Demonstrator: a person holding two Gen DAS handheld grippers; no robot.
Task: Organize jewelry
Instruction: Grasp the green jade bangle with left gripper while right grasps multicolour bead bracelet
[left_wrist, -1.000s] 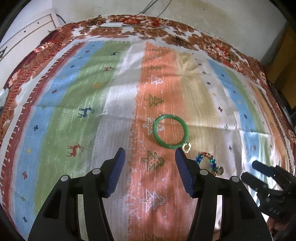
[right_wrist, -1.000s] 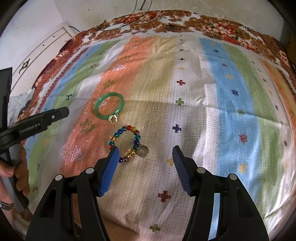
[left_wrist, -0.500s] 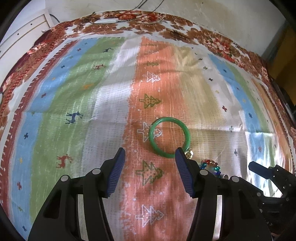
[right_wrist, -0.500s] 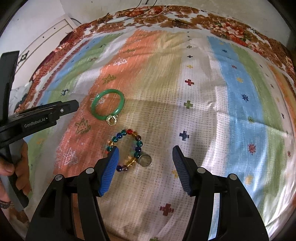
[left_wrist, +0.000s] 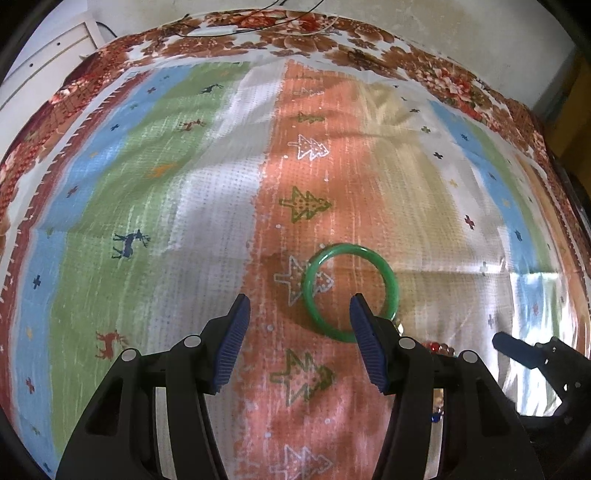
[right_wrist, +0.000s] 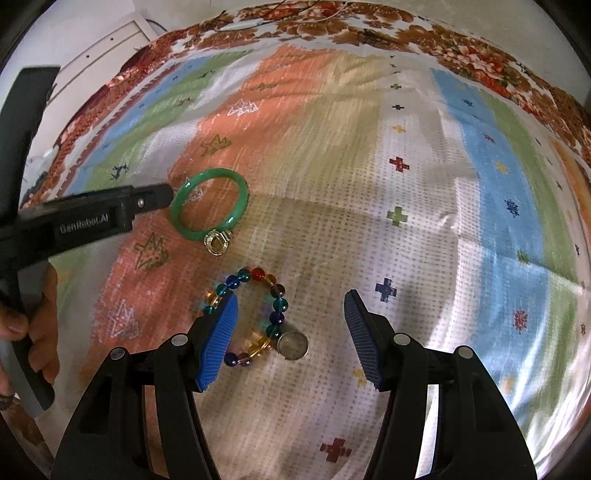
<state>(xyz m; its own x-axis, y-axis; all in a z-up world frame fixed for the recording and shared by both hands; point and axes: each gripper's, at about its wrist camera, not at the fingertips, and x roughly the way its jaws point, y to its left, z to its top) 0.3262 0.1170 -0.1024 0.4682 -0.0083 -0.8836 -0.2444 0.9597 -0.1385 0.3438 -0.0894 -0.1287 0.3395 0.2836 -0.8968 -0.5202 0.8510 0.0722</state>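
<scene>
A green bangle (left_wrist: 369, 260) lies flat on the striped cloth; it also shows in the right wrist view (right_wrist: 236, 184). My left gripper (left_wrist: 299, 317) is open and empty, its right finger over the bangle's near rim. A small gold ring (right_wrist: 218, 242) lies against the bangle. A multicoloured bead bracelet (right_wrist: 273, 291) and a round silver piece (right_wrist: 293, 345) lie close in front of my right gripper (right_wrist: 290, 317), which is open and empty, the bracelet partly between its fingers.
The patterned cloth (right_wrist: 424, 221) covers a bed-like surface with a floral border (left_wrist: 332, 33) at the far side. A white cabinet (left_wrist: 48, 55) stands at the far left. The left gripper's finger (right_wrist: 110, 214) reaches in beside the bangle.
Both grippers have moved forward and down. The left one has closed in on the green bangle. The right one has closed in on the bead bracelet. Both stay open.
</scene>
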